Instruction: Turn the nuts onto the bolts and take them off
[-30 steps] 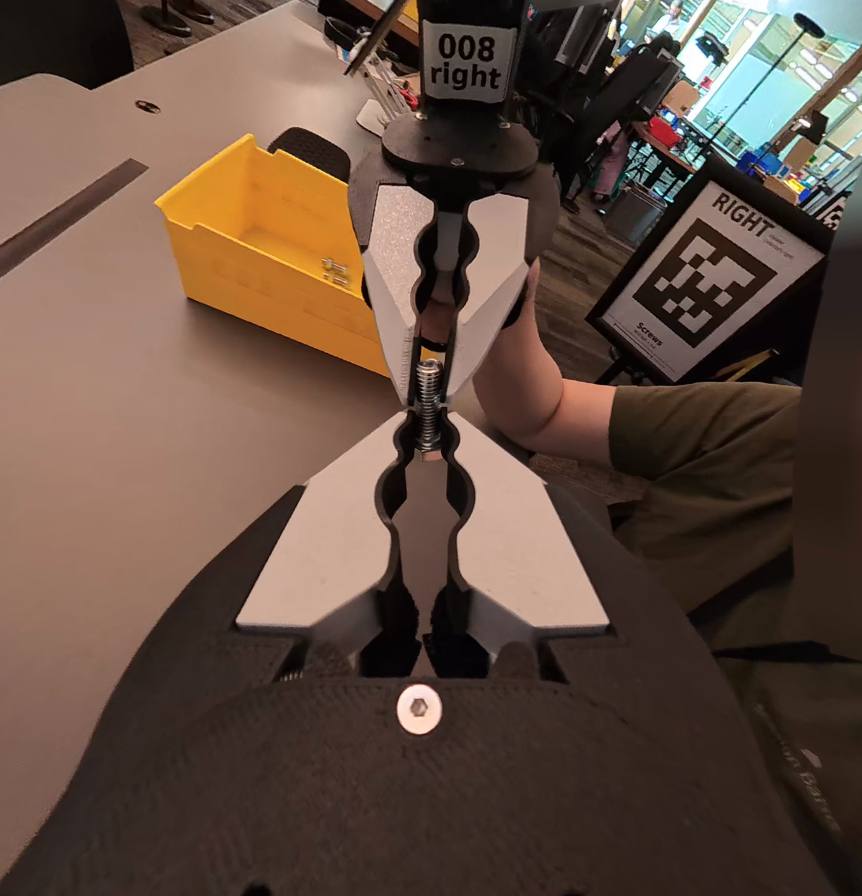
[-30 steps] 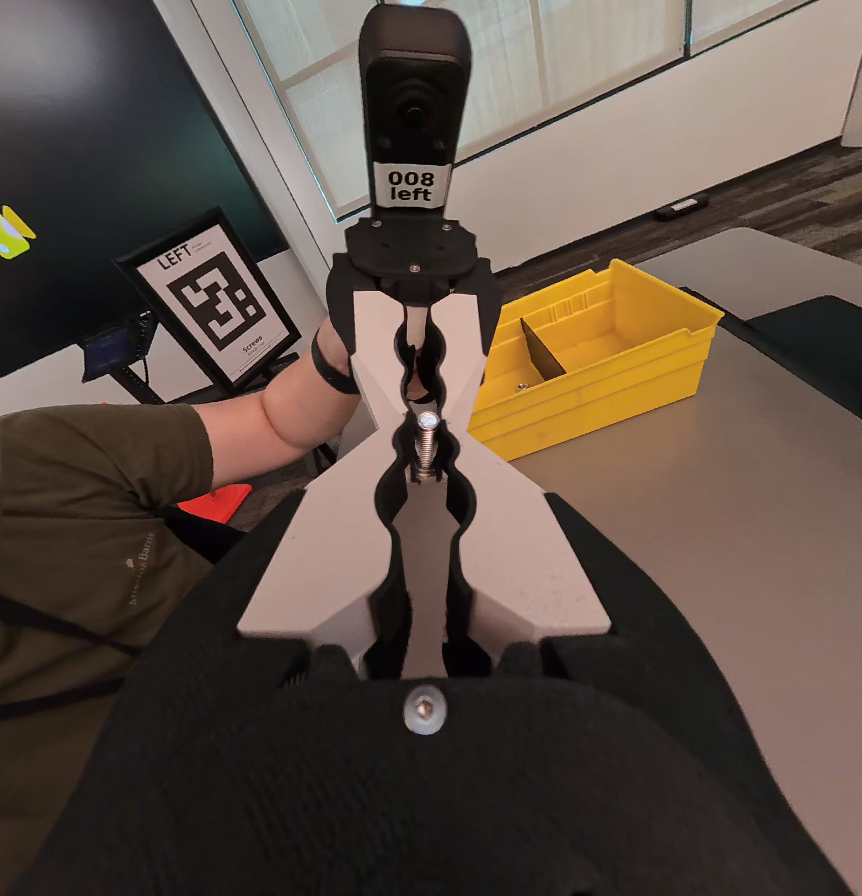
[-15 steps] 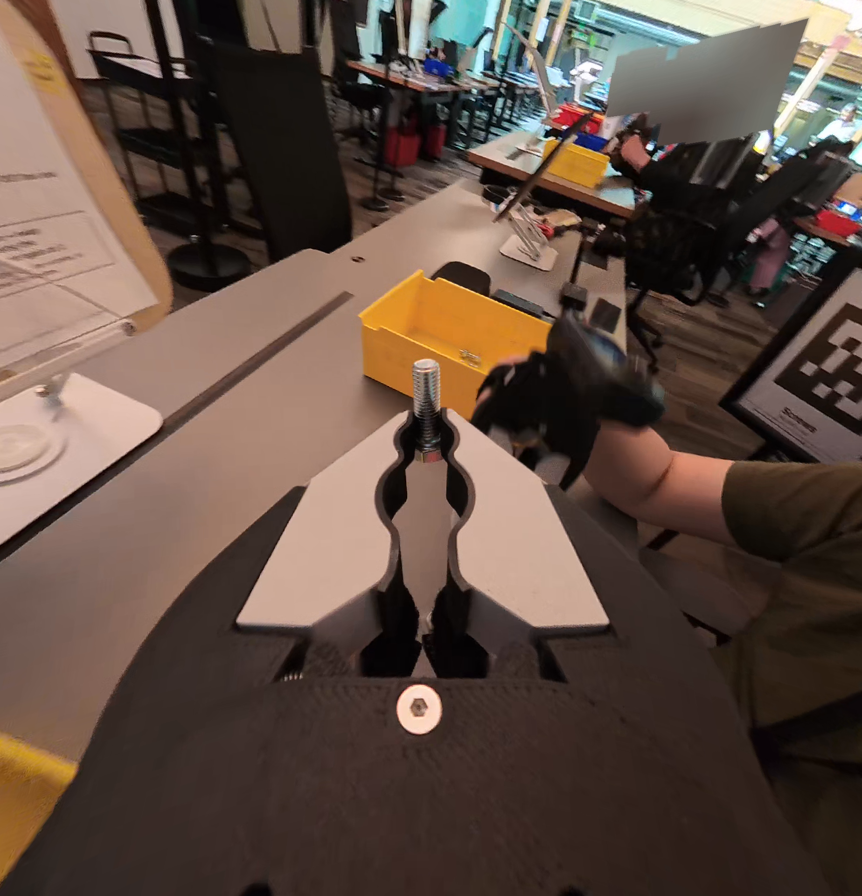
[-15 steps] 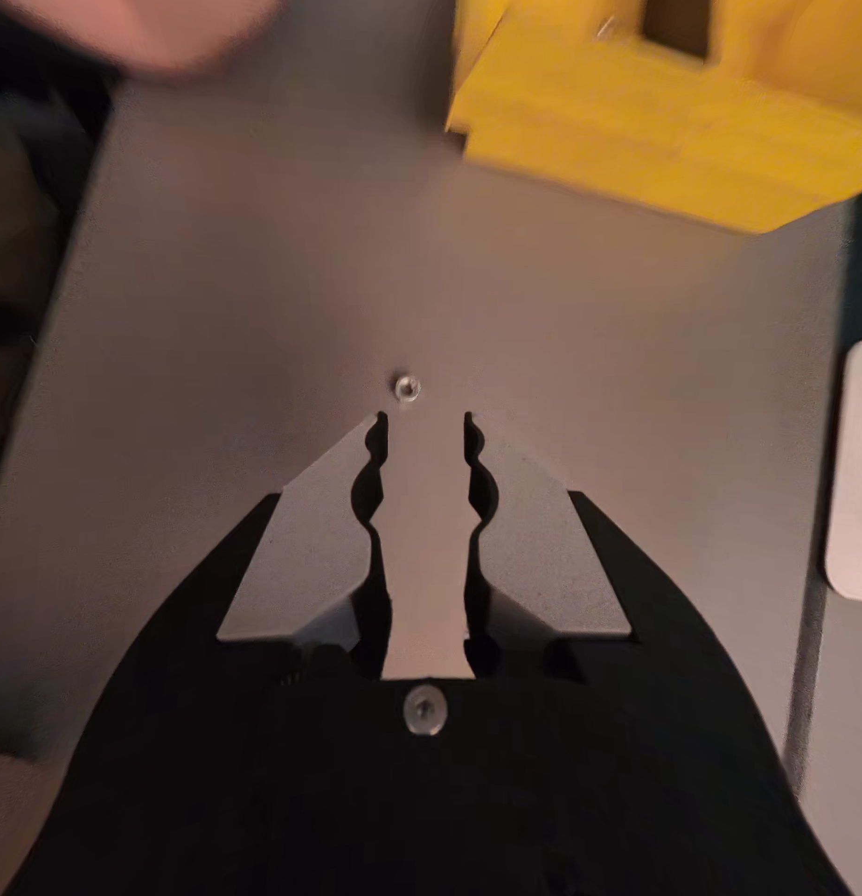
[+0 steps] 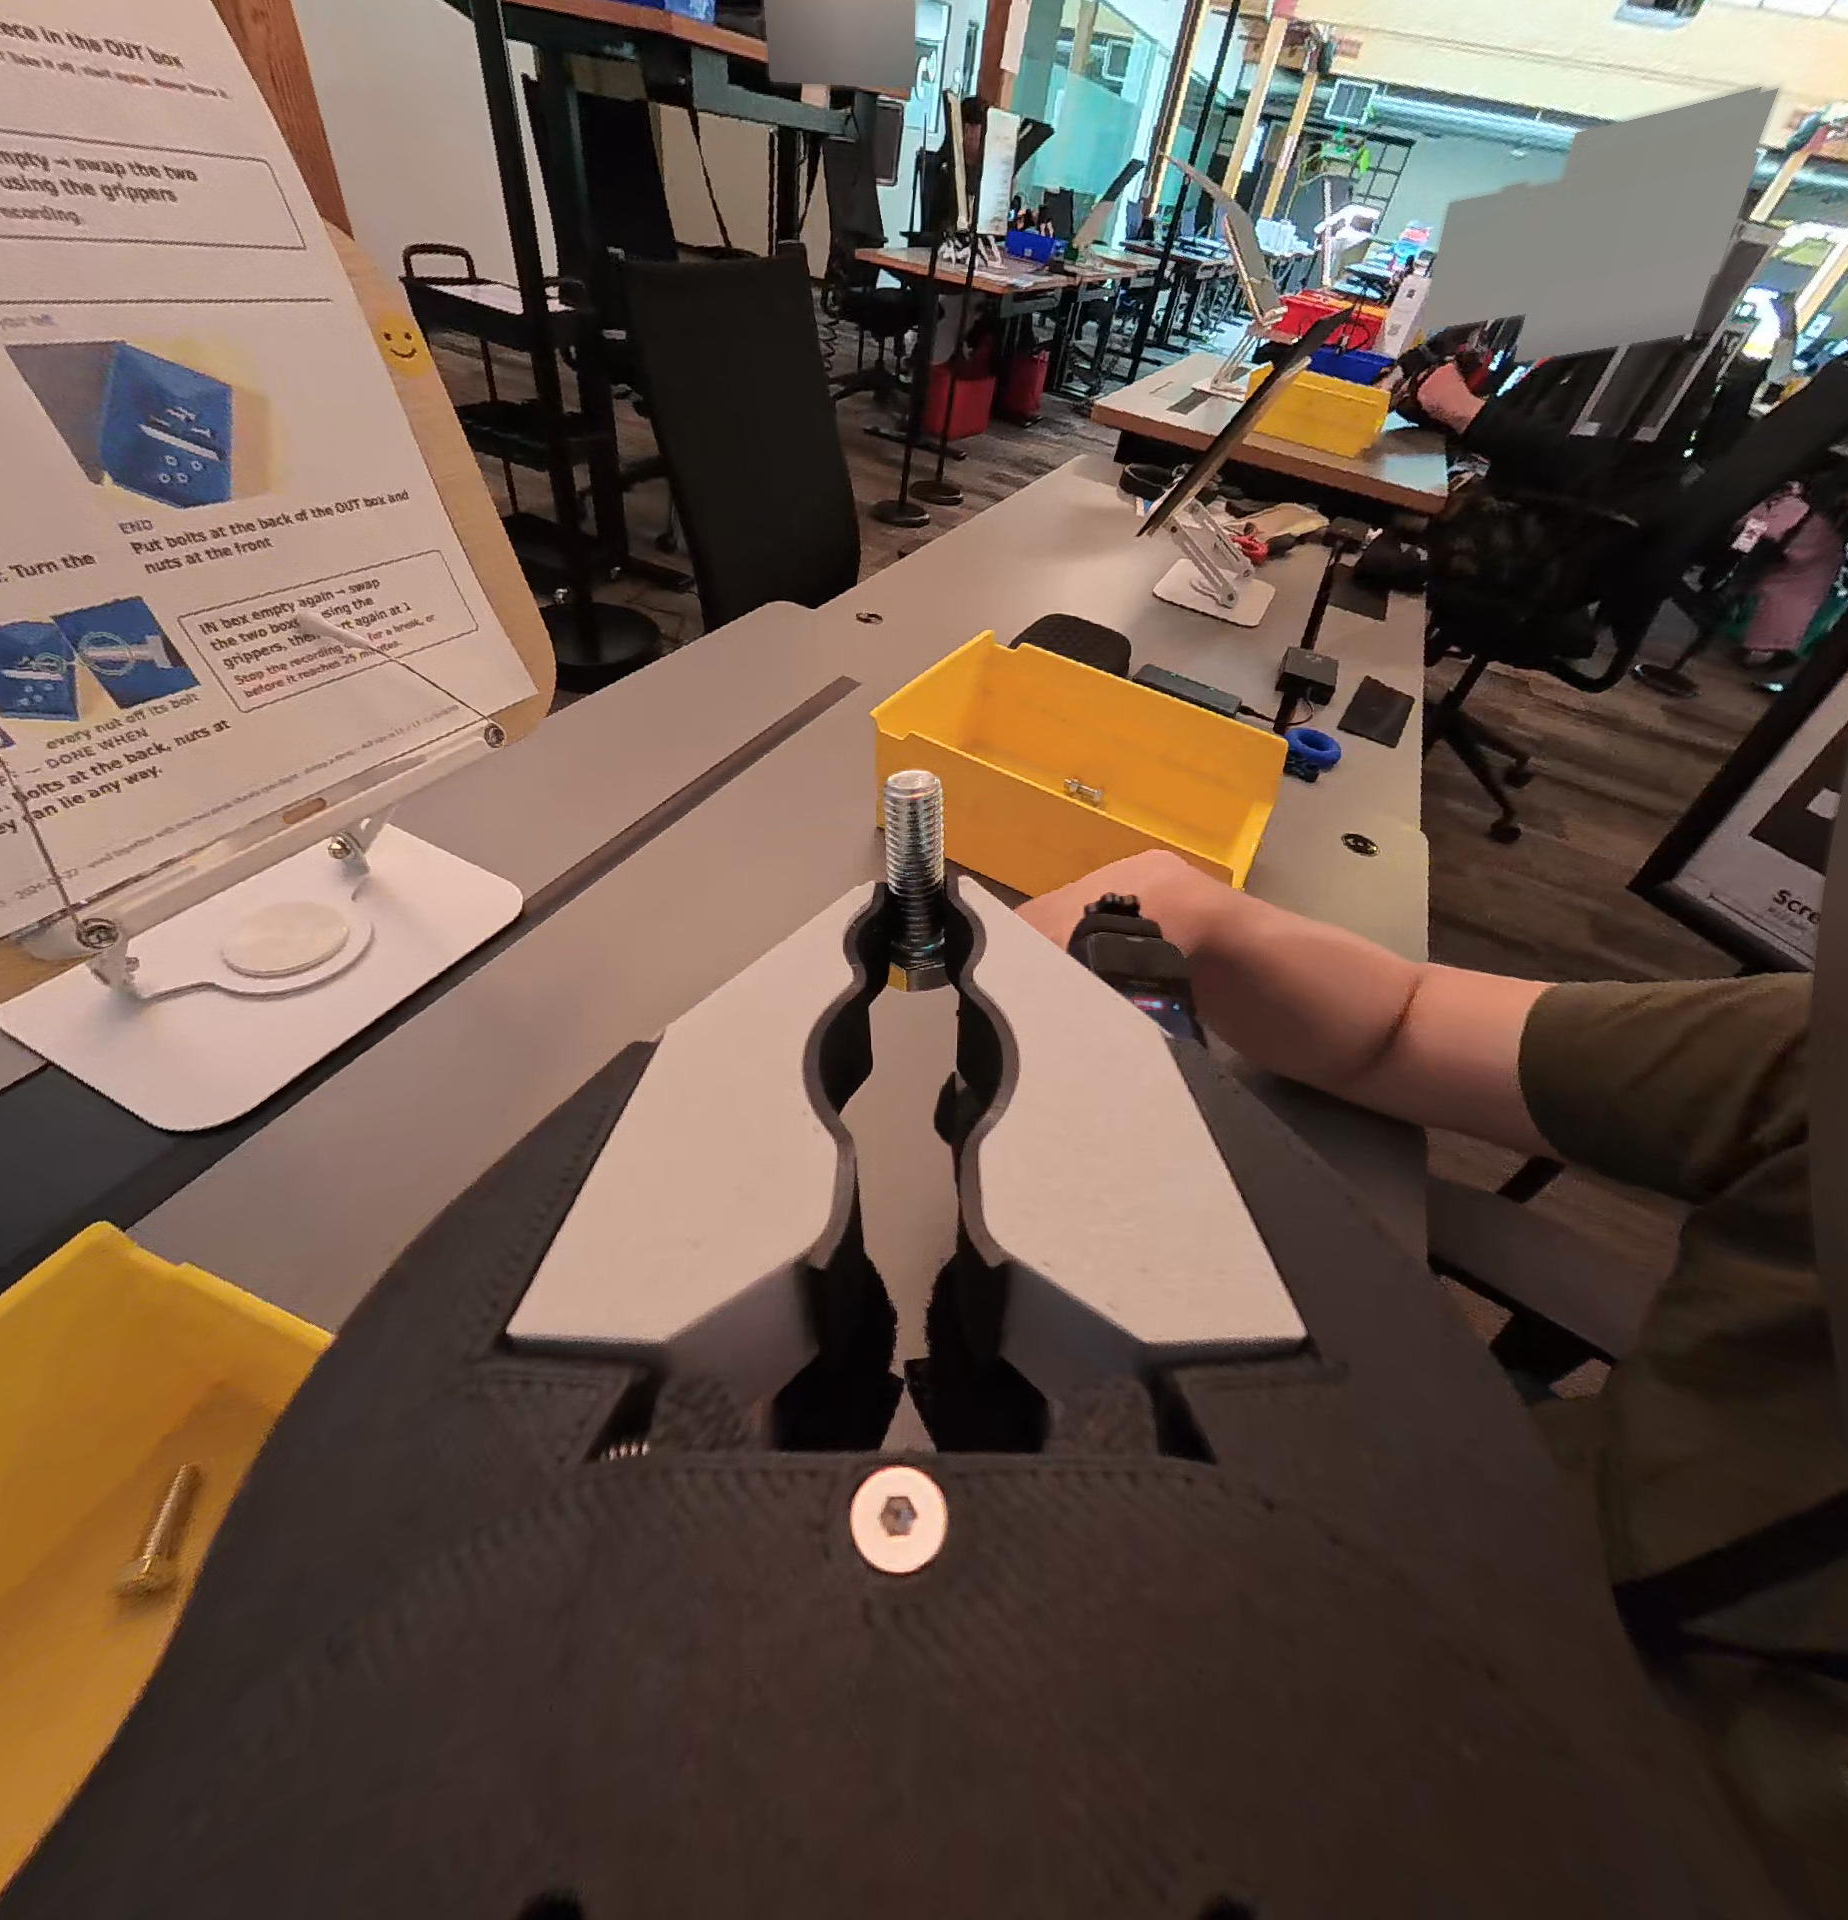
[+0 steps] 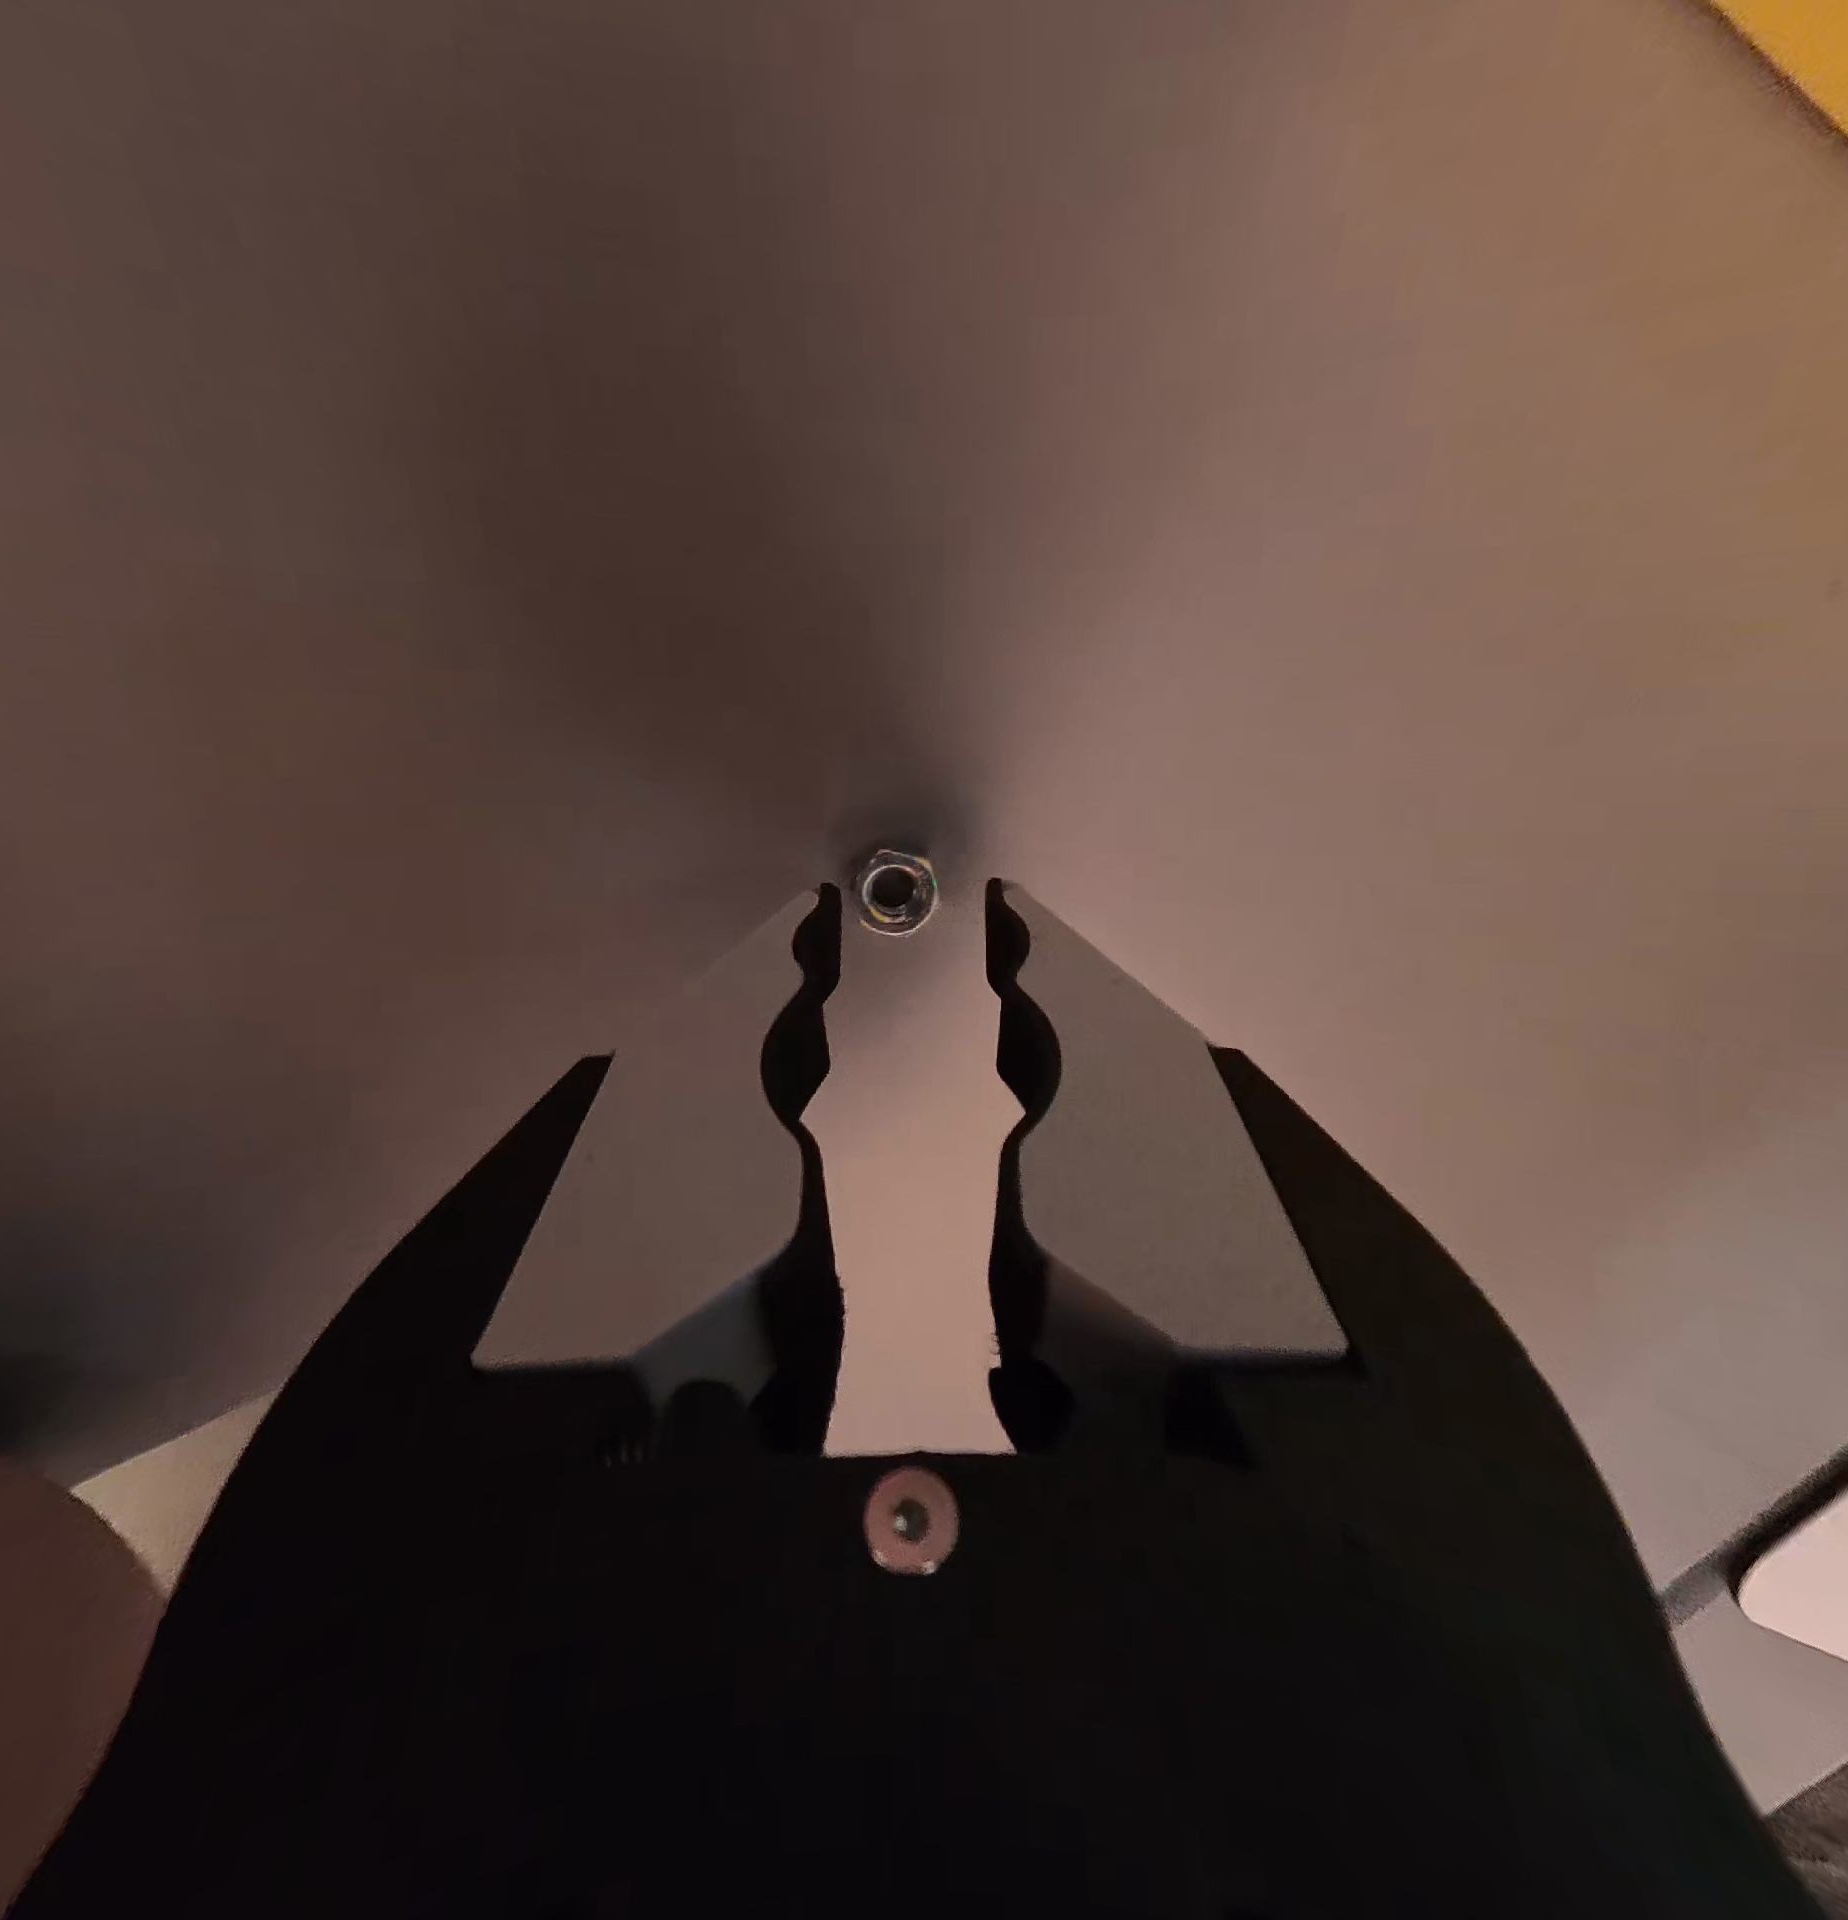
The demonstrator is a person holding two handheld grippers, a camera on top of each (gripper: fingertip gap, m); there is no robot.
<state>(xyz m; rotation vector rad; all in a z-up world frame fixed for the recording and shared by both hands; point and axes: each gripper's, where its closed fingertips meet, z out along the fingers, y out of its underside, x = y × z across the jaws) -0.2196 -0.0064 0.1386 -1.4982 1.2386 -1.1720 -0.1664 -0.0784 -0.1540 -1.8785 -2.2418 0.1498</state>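
silver bolt (image 5: 912,854) stands upright, clamped by its head end between the closed fingers of the left gripper (image 5: 912,935), threads bare above the tips. beyond the bolt sits a yellow bin (image 5: 1065,769) on the grey table (image 5: 691,831). the right gripper (image 6: 904,894) points down at the table with fingers spread apart, a loose nut (image 6: 896,891) lying flat between its tips, nearer the left-hand one, not touched.

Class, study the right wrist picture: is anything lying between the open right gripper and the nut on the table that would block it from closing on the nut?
Nothing visible does. The nut lies flat on the bare grey table, just ahead of the right gripper, whose jaws stand open on either side of it. No other object shows nearby.
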